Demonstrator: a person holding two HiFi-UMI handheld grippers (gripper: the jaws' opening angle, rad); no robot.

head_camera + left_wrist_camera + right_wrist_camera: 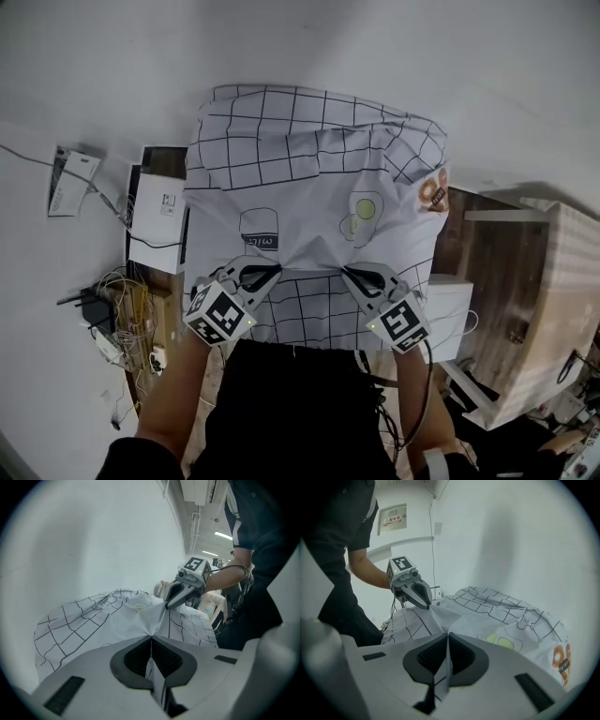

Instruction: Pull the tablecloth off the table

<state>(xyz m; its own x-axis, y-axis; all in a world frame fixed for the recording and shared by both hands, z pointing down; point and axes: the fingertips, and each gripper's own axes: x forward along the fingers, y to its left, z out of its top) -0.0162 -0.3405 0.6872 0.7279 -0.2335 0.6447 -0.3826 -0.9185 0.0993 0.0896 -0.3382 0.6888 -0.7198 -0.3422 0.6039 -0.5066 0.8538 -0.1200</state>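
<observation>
The white tablecloth (309, 178), printed with a black grid and small food drawings, lies draped over the table, which it hides from sight. Its near edge is gathered into two raised peaks. The left gripper (272, 271) has its jaws closed tight on a pinch of fabric at the left peak, and the right gripper (349, 273) is clamped the same way on the right peak, near it. Creases fan out from both pinches, and a tangle of cables (122, 309) lies on the floor to the left
</observation>
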